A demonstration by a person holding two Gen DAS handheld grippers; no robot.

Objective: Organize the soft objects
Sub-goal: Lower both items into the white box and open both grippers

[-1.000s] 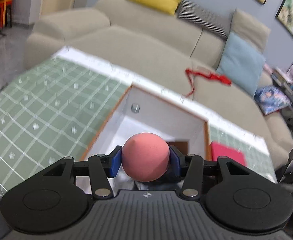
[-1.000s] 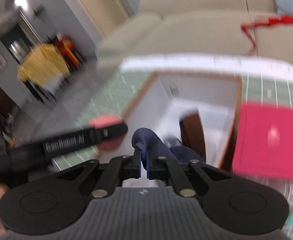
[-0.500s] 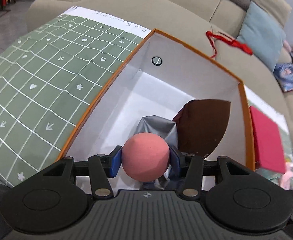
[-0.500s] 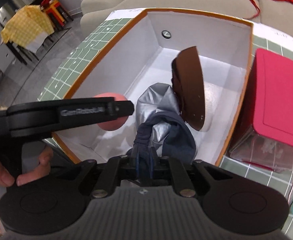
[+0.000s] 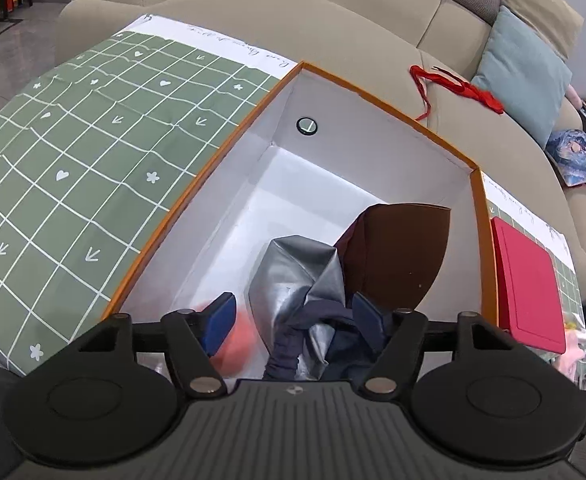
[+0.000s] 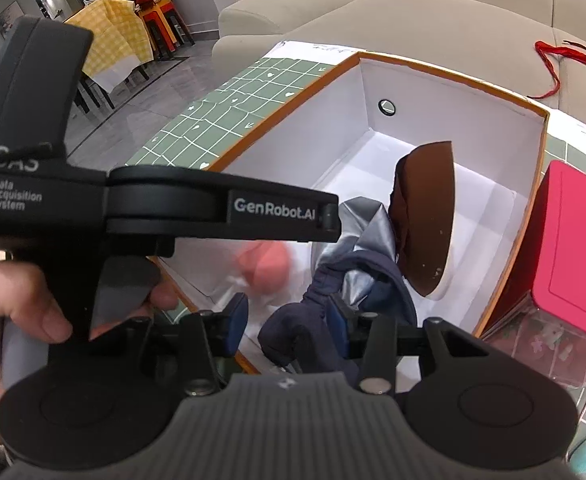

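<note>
Left gripper (image 5: 293,316): spread wide, empty.
Right gripper (image 6: 287,322): spread, released.
Pink ball (image 6: 265,268): blurred, inside orange-rimmed box (image 5: 213,160).
Navy cloth (image 6: 313,320): in box, against silver cloth (image 5: 297,272).
Brown piece (image 5: 401,256): leaning on box's right wall.
Red case (image 5: 529,280): just beside box.

Right hand-held gripper (image 6: 287,326): jaws spread, nothing clamped; navy cloth (image 6: 313,320) bunched between the blue pads, contact unclear. Left hand-held gripper (image 6: 221,210) crosses the view above an orange-rimmed white box (image 6: 445,76). Inside the box: pink ball (image 6: 265,266), motion-blurred; silver fabric (image 6: 367,220); brown cushion (image 6: 429,220) upright. Red-lidded clear container (image 6: 573,248) just beside the box.
</note>
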